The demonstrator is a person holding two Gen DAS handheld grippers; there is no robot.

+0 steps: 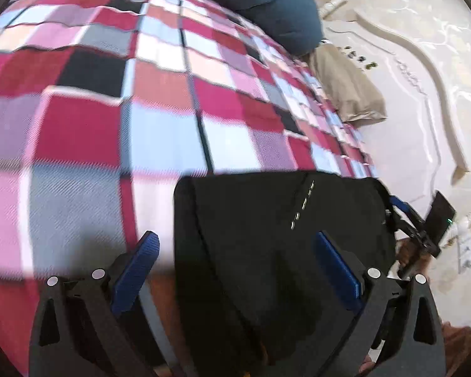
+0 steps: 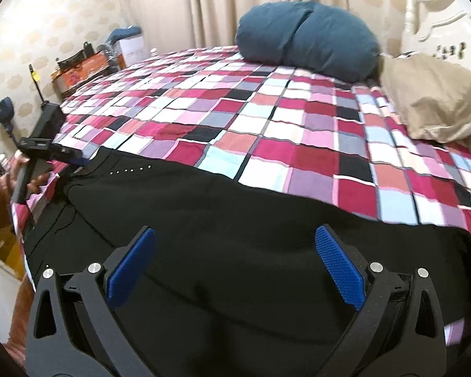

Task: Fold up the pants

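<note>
Along the near edge of the bed (image 2: 298,132) we see the black pants (image 2: 235,235) laid flat on the checked bedspread (image 1: 141,94) — a dark, matte spread of cloth with soft folds and a short row of small silver studs (image 2: 130,169) near one end. That studded end lies toward the bed's left corner in the right wrist view, while the rest of the fabric runs along the edge toward the right.

Our right gripper (image 2: 235,235) hangs over the middle of the pants with its blue-padded fingers (image 2: 132,267) spread wide, nothing between them. Our left gripper (image 1: 235,245) is likewise spread apart, one finger over the bedspread and the other over the black cloth; whether the pads touch the fabric we cannot tell, as the view is blurred.

At the far end of the bed sit a dark blue pillow (image 2: 307,40) and a tan pillow (image 2: 433,100) — just beside each other, by the white headboard (image 1: 408,72).
</note>
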